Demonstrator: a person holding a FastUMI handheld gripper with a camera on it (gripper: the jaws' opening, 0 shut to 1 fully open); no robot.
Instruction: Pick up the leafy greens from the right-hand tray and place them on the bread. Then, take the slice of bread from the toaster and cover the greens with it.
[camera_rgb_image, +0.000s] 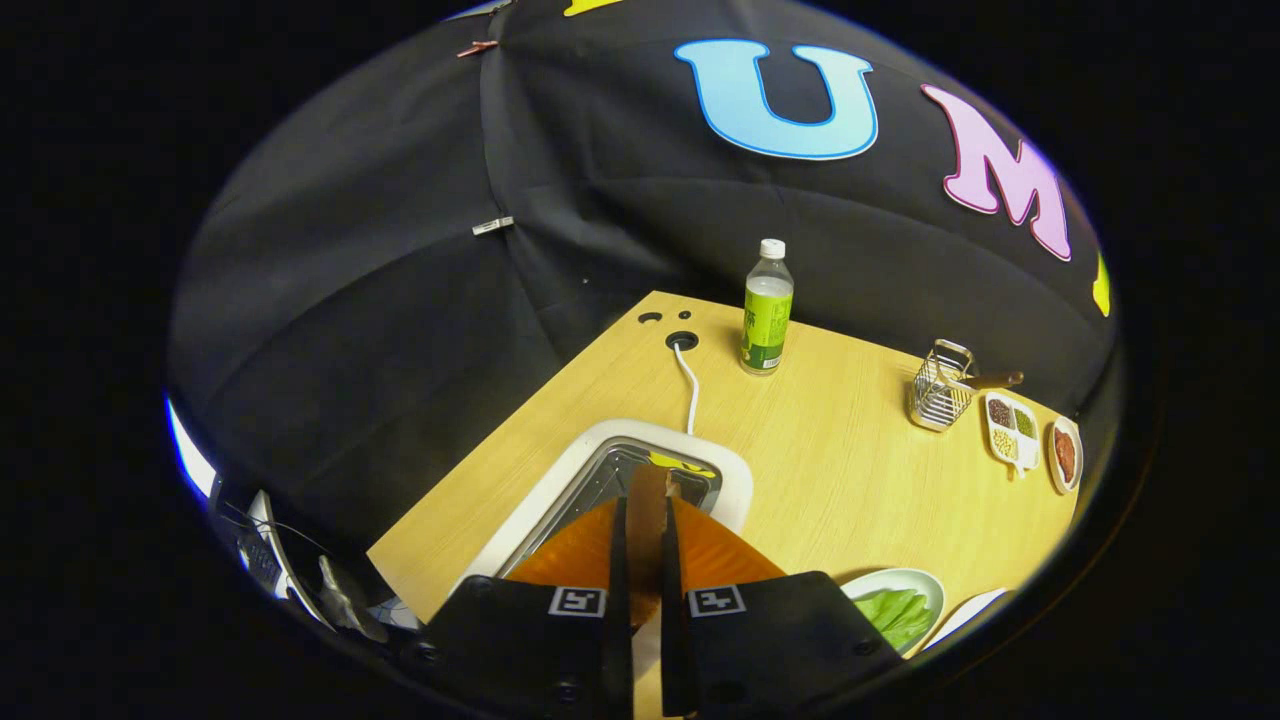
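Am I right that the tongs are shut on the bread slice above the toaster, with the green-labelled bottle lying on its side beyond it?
Not quite. In the gripper view the tongs are shut on the bread slice above the toaster, but the bottle stands upright beyond it.
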